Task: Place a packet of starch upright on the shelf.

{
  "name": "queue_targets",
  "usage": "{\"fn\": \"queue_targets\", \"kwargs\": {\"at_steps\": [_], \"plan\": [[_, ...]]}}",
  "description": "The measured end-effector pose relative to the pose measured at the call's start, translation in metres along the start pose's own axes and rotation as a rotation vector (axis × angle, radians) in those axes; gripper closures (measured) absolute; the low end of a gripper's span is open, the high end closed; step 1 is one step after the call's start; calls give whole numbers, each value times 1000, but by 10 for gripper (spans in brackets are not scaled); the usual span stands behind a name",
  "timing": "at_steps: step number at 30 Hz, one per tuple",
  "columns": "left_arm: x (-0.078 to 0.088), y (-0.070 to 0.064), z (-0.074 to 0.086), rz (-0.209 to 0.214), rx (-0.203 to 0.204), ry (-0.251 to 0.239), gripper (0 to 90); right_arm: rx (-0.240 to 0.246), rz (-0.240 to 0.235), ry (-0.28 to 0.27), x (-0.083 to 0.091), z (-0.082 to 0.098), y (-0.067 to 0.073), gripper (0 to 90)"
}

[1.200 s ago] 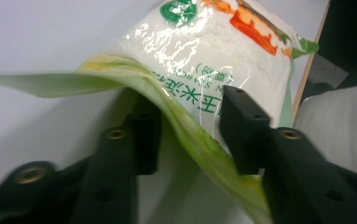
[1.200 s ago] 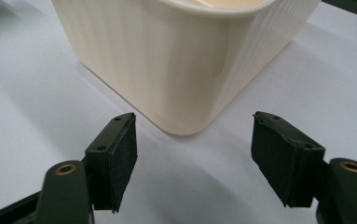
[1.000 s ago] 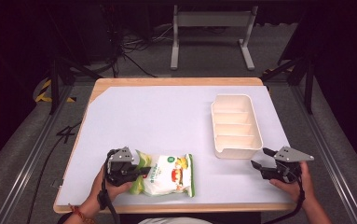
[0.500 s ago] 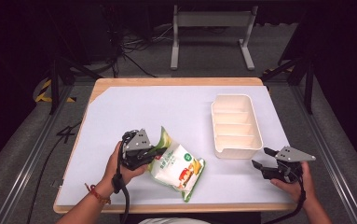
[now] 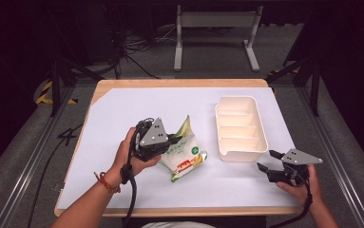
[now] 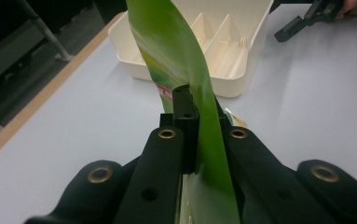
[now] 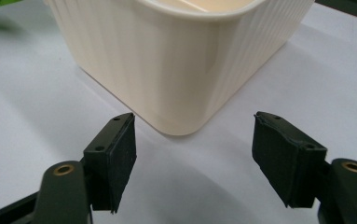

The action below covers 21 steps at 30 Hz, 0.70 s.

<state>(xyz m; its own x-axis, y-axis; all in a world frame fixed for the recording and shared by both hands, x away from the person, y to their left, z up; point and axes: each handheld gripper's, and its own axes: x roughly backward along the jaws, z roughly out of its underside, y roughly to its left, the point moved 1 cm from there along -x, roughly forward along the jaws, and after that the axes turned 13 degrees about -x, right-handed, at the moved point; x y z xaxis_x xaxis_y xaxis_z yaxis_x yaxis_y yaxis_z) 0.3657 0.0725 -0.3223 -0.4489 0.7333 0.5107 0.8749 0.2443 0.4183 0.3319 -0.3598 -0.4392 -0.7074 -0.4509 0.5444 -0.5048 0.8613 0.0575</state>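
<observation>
A green and white snack bag point(image 5: 183, 153) is lifted and tilted above the white table mat, left of a cream divided tray point(image 5: 240, 127). My left gripper point(image 5: 171, 140) is shut on the bag's green edge point(image 6: 192, 93), which runs up between its jaws in the left gripper view. The tray point(image 6: 213, 46) lies beyond the bag there. My right gripper point(image 5: 267, 161) rests near the table's front right, open and holding nothing, just in front of the tray's near corner point(image 7: 181, 93). Its pads point(image 7: 115, 158) stand wide apart in the right gripper view.
The white mat point(image 5: 122, 118) covers a wooden table with its edge point(image 5: 179, 82) showing at the back. A metal stand point(image 5: 215, 28) and cables sit on the floor behind. The tray has several compartments with nothing in them.
My left gripper has lifted the bag off the mat and carried it right and away from me, toward the tray. The right gripper has stayed put.
</observation>
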Motion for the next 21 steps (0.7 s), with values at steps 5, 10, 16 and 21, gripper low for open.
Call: {"fn": "queue_targets", "kwargs": {"at_steps": [5,10,16,21], "plan": [[-2,10,-6,-22,-19,-6,893,-4,1,-3,1,0,-1,303],[-3,23,-11,-38,-26,-17,893,-5,-1,-3,1,0,-1,300],[-12,39,-20,-49,-41,-50,893,-11,-3,-3,0,0,-2,298],[-24,50,-31,-42,-58,-75,894,-15,-2,-4,0,1,-3,297]]}}
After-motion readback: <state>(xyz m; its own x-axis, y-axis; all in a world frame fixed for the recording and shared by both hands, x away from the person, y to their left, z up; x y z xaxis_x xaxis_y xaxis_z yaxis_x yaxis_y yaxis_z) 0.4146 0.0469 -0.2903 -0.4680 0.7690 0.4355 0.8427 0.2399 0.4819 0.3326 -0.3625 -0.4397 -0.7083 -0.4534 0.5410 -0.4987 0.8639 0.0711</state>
